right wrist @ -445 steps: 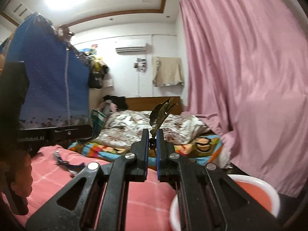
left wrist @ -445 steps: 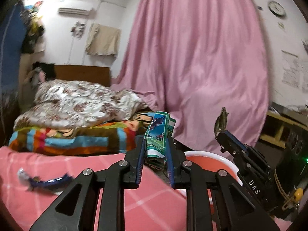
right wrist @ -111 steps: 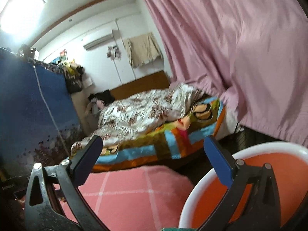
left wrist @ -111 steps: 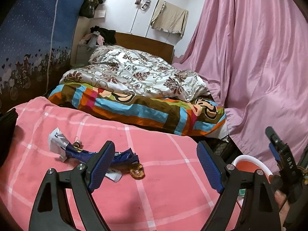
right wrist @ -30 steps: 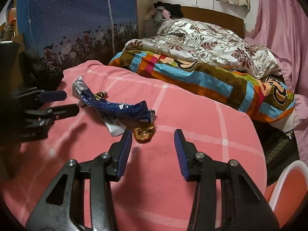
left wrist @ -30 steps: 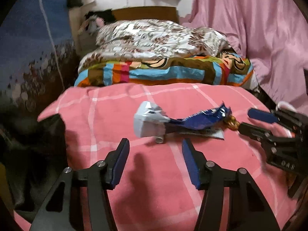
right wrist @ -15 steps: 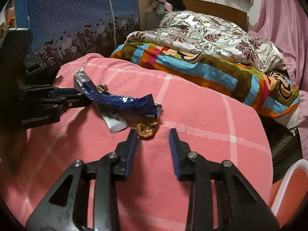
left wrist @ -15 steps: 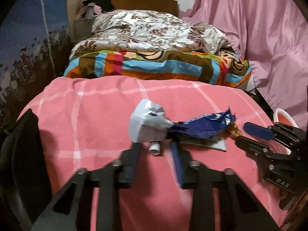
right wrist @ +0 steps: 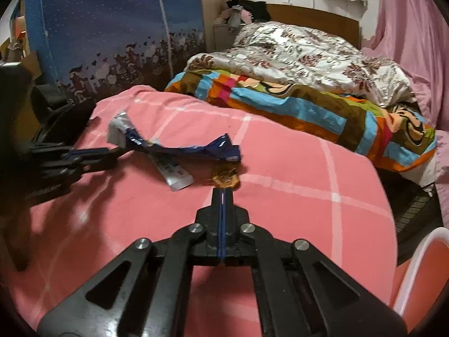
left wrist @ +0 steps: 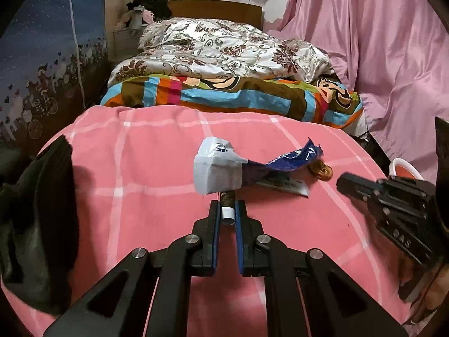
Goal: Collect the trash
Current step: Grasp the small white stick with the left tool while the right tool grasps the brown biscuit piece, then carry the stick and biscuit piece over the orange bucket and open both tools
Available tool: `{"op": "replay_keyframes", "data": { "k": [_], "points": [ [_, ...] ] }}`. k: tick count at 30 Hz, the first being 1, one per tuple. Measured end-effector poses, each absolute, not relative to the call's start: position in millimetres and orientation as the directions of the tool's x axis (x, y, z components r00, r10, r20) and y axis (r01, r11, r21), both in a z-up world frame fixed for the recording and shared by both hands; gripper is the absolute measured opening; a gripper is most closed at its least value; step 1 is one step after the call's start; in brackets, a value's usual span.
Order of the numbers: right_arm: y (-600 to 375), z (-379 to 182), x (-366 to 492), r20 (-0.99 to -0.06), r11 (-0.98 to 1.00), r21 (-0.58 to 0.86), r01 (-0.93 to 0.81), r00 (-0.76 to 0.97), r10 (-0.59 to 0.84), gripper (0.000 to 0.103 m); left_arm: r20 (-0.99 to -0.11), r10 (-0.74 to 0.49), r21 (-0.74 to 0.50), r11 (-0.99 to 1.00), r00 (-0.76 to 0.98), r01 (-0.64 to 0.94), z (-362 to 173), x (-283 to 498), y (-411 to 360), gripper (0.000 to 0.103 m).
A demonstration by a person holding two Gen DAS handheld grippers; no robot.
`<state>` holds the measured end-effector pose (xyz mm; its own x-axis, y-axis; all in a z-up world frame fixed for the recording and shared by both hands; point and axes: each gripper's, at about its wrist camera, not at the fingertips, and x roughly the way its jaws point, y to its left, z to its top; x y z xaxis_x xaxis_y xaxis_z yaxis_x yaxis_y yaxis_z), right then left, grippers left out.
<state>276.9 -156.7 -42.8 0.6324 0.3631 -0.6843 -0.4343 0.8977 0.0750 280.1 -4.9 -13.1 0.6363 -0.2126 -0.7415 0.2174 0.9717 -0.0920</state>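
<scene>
On the pink checked blanket (left wrist: 146,168) lies a small heap of trash: a crumpled blue wrapper (left wrist: 289,160) with a pale grey-white end, a flattened white tube (right wrist: 175,172) underneath it, and a brown crumpled scrap (right wrist: 226,178) at the heap's near right edge. In the left wrist view the left gripper (left wrist: 227,216) sits at 6 o'clock of the heap, its jaws closing and already pressed against a small dark cylinder with a white cap (left wrist: 228,210), which pokes out from under the grey end of the wrapper. In the right wrist view the right gripper (right wrist: 222,196) stands at 6 o'clock of the brown scrap; its jaws are closing and appear nearly together, with only a thin sliver between the blue pads, their tips at the scrap's near edge; whether they pinch it, I cannot tell. The left gripper shows there at 9 o'clock, reaching into the wrapper's grey end. A white-rimmed orange basin (right wrist: 421,275) sits at 4 o'clock, off the blanket's edge. Beyond the blanket, at 12 o'clock, lie a striped colourful cover (left wrist: 238,98) and a floral quilt (left wrist: 224,47), with a pink curtain (left wrist: 378,42) at 2 o'clock.
</scene>
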Motion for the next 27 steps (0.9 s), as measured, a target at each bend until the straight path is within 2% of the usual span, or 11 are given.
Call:
{"op": "replay_keyframes", "data": {
  "k": [1,2,4,10,12,13,19,24,27],
  "points": [
    [-154.9,-42.6,278.2,-0.687,0.897,0.069,-0.438,0.631,0.361,0.065,-0.742,-0.213,-0.095,0.972,0.636,0.215,-12.5,278.8,-6.2,0.008],
    [-152.5,-42.2,279.6,-0.689,0.893,0.06,-0.445,0.629,0.36,0.077,-0.742,-0.213,-0.098,0.972,0.636,0.211,-11.8,278.1,-6.1,0.008],
    [-149.2,-42.5,283.7,-0.697,0.89,0.048,-0.454,0.622,0.355,0.09,-0.741,-0.212,-0.106,0.974,0.638,0.2,-11.3,277.8,-5.3,0.008],
    [-143.4,-46.2,307.0,-0.731,0.877,0.061,-0.477,0.577,0.364,0.089,-0.742,-0.223,-0.147,0.974,0.632,0.172,-11.5,276.8,3.6,0.008],
    [-141.0,-49.1,311.5,-0.746,0.871,0.056,-0.488,0.559,0.361,0.085,-0.746,-0.227,-0.154,0.973,0.626,0.169,-12.6,272.9,6.2,0.008],
    [-140.5,-50.1,311.4,-0.748,0.868,0.058,-0.492,0.554,0.364,0.077,-0.747,-0.229,-0.158,0.973,0.624,0.169,-12.7,270.8,7.8,0.008],
    [-149.4,-48.1,285.9,-0.735,0.852,0.067,-0.519,0.552,0.393,0.077,-0.731,-0.262,-0.205,0.965,0.63,0.164,-7.4,249.3,9.2,0.008],
    [-181.0,-33.5,235.9,-0.673,0.868,0.072,-0.492,0.618,0.406,0.077,-0.659,-0.281,-0.184,0.96,0.697,0.213,6.5,215.2,-8.8,0.008],
    [-204.5,-16.1,202.4,-0.576,0.885,0.074,-0.459,0.705,0.414,0.077,-0.591,-0.296,-0.142,0.954,0.751,0.265,18.0,195.7,-30.4,0.008]
  ]
}}
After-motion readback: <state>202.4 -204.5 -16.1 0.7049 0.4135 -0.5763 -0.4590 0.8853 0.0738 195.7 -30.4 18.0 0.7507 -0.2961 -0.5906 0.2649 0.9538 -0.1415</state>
